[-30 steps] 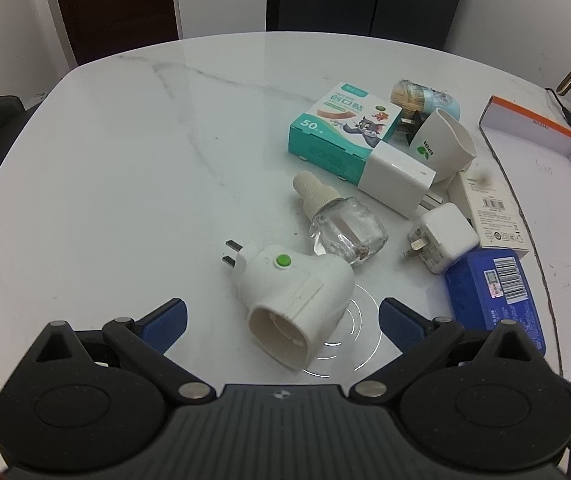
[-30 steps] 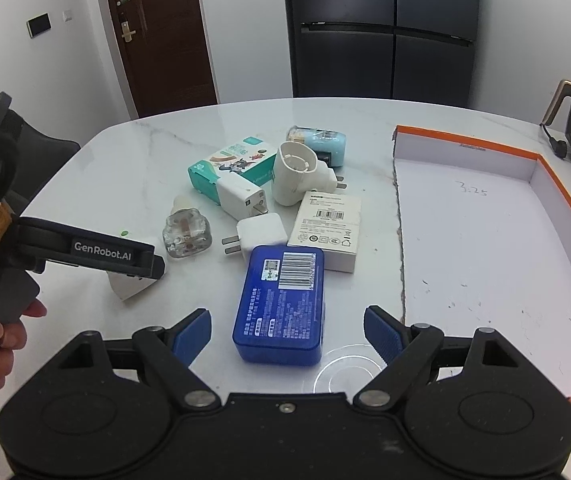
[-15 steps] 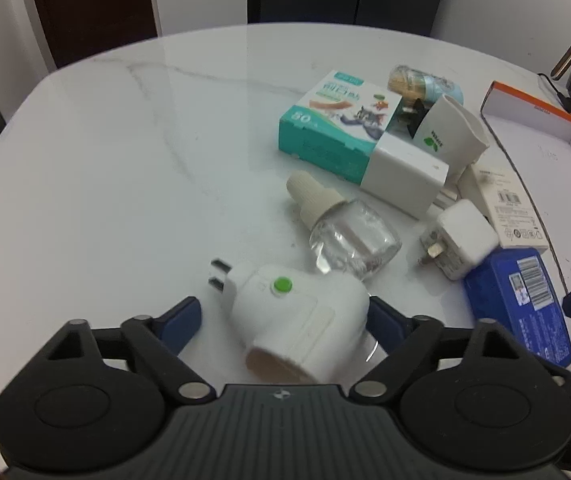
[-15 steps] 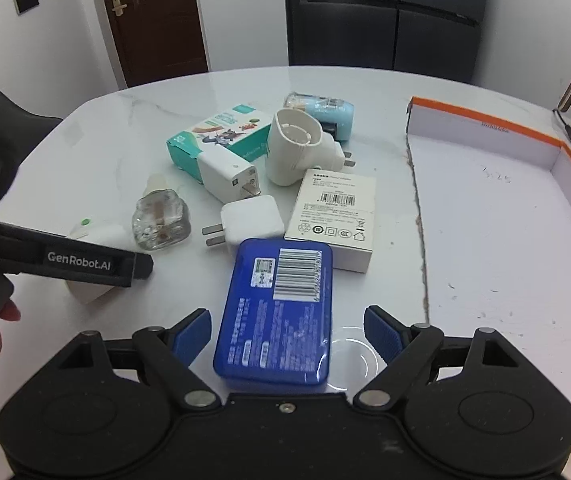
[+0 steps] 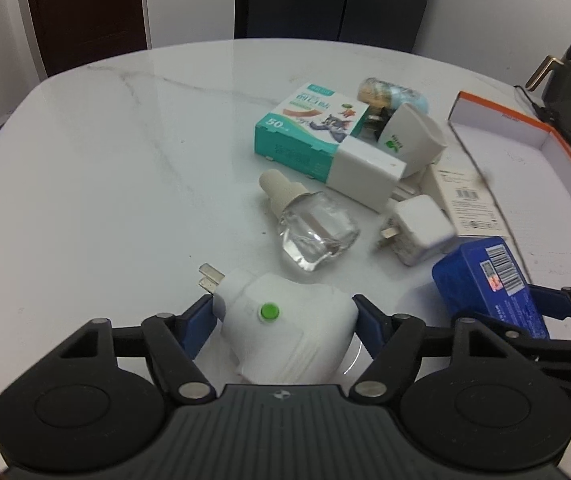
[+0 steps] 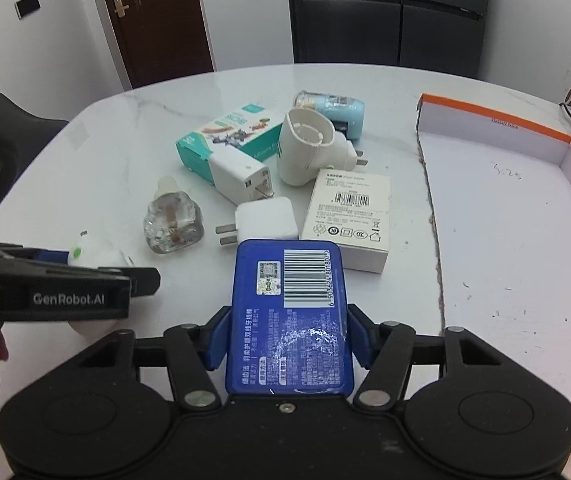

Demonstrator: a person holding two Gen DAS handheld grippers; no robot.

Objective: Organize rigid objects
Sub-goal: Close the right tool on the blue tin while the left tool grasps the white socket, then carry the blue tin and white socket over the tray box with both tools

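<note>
Nearest the cameras, both tools have come down since a second ago: the left gripper (image 5: 283, 320), wide open then, is closing with its pads at the flanks of the white plug-in heater (image 5: 285, 328), and the right gripper (image 6: 287, 338) is closing likewise on the blue box (image 6: 287, 312), so both pickups seem under way. Whether either pair of pads presses yet I cannot quite tell. Beyond the remaining clutter on the table (image 5: 105, 168), the orange-rimmed tray (image 6: 505, 216) is empty.

blue box (image 6: 289, 312) w/ barcode | white plug unit (image 5: 285, 328), green btn | teal carton (image 5: 309, 132) | tray (image 6: 497, 120) orange rim
</note>
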